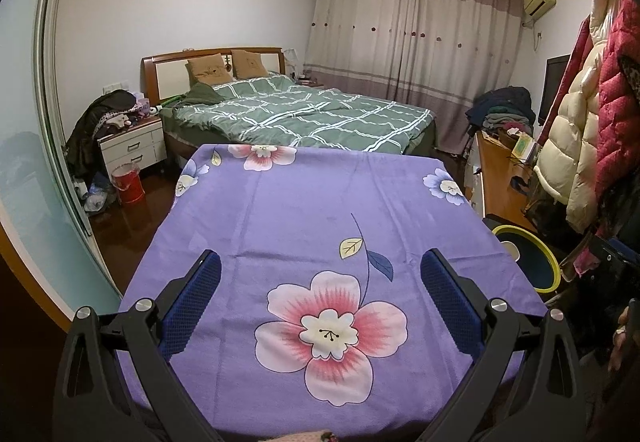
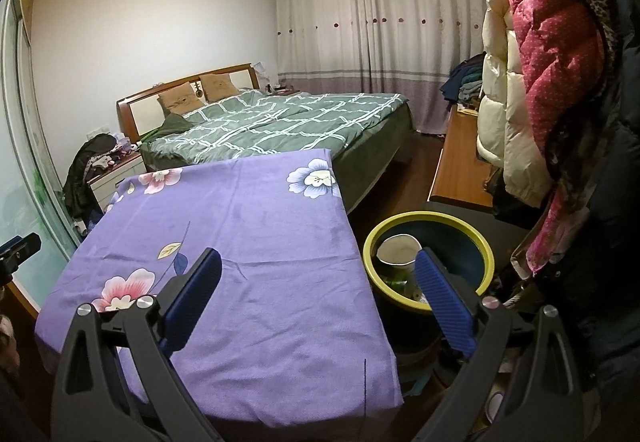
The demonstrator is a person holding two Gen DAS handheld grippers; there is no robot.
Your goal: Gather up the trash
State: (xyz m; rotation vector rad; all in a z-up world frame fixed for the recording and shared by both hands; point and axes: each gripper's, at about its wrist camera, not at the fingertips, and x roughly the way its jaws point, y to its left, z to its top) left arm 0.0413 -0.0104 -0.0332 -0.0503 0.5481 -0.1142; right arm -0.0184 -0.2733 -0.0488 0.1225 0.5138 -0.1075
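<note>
Left gripper (image 1: pixel 320 282): both blue-padded fingers spread wide, nothing between them, poised above the near half of a table draped in a purple cloth (image 1: pixel 304 202). A large pink flower print (image 1: pixel 330 334) lies on the cloth directly between the fingers.

Right gripper (image 2: pixel 318 278): fingers likewise spread wide and empty. Its left finger hangs over the cloth's right half; its right finger (image 2: pixel 444 306) sits over the near rim of a bin (image 2: pixel 488 258), a dark tub with a yellow-green rim standing on the floor just beside the table's right edge.

Trash: a white paper cup (image 2: pixel 396 250) lies tilted inside the bin against its left wall, with green scraps (image 2: pixel 396 280) below it; what these are cannot be told. In the left wrist view only a sliver of the bin (image 1: pixel 536 262) and the cup shows past the table's right edge.

Surroundings: beyond the table stands a bed (image 1: pixel 304 114) with a green checked quilt and two tan pillows against a wooden headboard. To its left is a white nightstand (image 1: pixel 134 146) piled with clothes, and near it on the floor a red bucket (image 1: pixel 129 184). Pale curtains (image 1: pixel 412 42) cover the far wall. Along the right side runs a wooden desk (image 2: pixel 460 162), with padded coats (image 2: pixel 540 62), cream and red, hanging above it. A sliding glass door (image 1: pixel 36 162) bounds the left side.
</note>
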